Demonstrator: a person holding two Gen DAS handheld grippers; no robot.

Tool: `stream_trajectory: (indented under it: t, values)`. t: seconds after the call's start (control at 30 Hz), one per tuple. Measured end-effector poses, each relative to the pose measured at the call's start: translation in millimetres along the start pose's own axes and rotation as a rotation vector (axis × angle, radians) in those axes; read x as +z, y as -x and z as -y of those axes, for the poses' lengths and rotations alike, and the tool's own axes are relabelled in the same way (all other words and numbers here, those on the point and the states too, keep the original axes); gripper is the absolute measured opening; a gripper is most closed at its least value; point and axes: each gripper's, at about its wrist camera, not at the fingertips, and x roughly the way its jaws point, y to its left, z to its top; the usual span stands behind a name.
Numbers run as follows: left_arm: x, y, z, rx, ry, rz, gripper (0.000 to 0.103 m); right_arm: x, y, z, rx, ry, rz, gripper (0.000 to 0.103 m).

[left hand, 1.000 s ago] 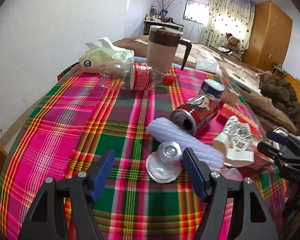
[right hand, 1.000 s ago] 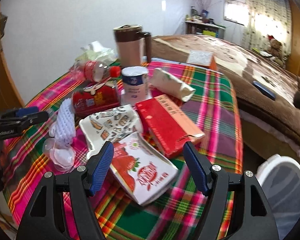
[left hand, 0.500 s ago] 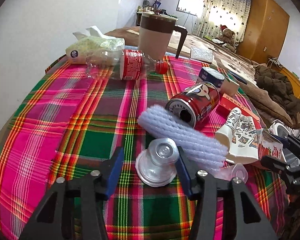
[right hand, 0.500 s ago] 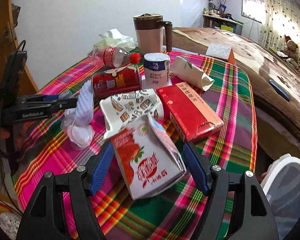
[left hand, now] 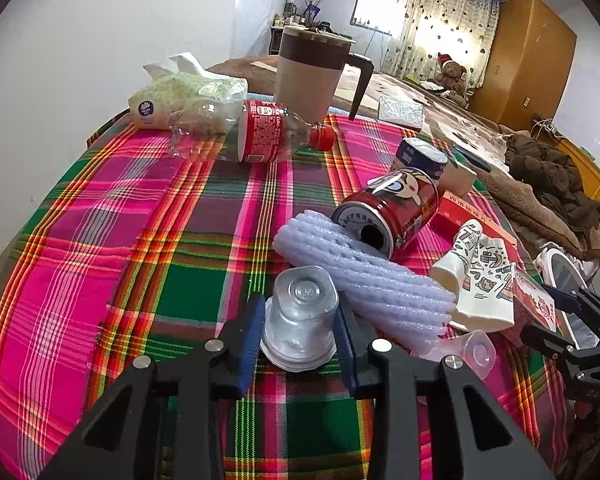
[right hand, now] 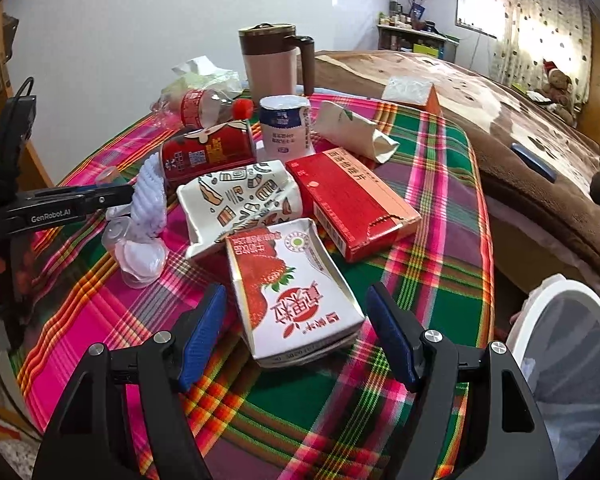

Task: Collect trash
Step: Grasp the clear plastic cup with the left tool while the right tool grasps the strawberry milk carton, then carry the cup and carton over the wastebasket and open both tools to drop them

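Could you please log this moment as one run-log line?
left gripper: jaws just closing, shut on clear plastic cup | right gripper: open around strawberry milk carton, no contact | stage: first pickups

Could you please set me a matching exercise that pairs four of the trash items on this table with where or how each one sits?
Things:
1. clear plastic cup
2. red drink can
3. strawberry milk carton
4. yogurt cup

Places or states:
A. standing upright behind the can
B. upside down, pinched in the jaws of the left gripper
C. lying between the open jaws of the right gripper, untouched
D. on its side against the white foam net

Pairs: 1-B, 2-D, 3-C, 4-A
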Motion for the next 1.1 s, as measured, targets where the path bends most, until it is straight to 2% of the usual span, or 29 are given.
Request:
stream_trajectory:
  t: [0.07,0.6,1.1]
  values:
    - [0,2,1,-0.004,0.007,0.005,0.035,-1,1,0,0.010,-0.003,0.002,0.063]
    - [-1,21,11,-0.013,-0.014,0.044,0.035,-3,19,2,0.012,-0.028,0.079,0.062]
    - [1,51,53,-0.074,-0.081,0.105,0.035,-5,48,18,-0.018,-0.091,0.167,0.062]
